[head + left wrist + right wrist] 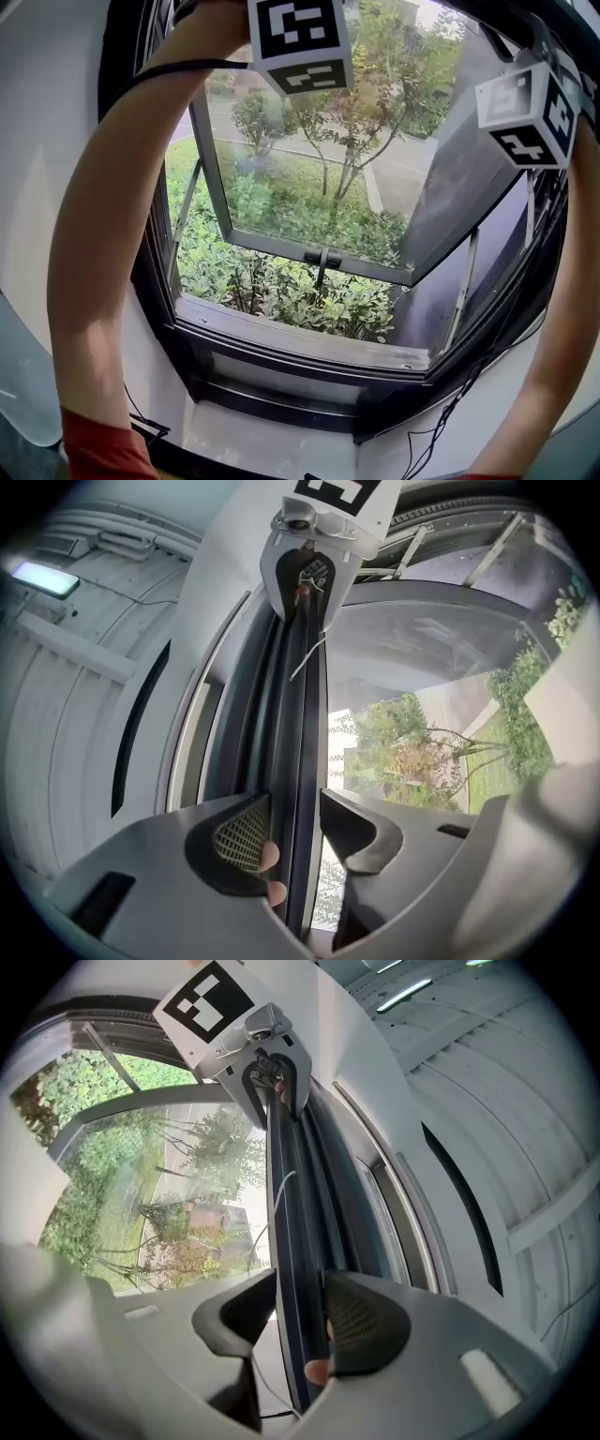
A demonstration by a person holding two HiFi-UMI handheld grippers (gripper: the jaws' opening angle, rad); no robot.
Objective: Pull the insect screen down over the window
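At centre, window (281, 342): dark frame seen from above in the head view, with no mesh over the opening.
Garden (281, 291): green shrubs and small trees outside, with a paved path beyond.
Sash (309, 187): glazed panel swung outward from the frame, its dark handle (322, 256) on the lower rail.
Left arm (103, 234): raised past the window's left side, with a red sleeve (103, 450) at the bottom edge.
Right arm (562, 328): raised along the right edge of the head view.
Inner ledge (262, 441): pale surface below the frame, with thin cables (450, 403) hanging to its right.
Insect screen bar (298, 761): long dark rail lying along the top of the window frame and running from one tool to the other; it is above what the head view takes in.
Left tool (295, 794): angled upward, jaws closed on the insect screen bar at a fairly wide setting.
Right tool (300, 1274): angled upward, jaws closed on the same bar at its other end.
Ceiling lamp (42, 577): lit strip on the ribbed ceiling.
Fingertips (269, 857): they show just beside the left tool's meshed pad; one shows likewise at the right tool (319, 1370).
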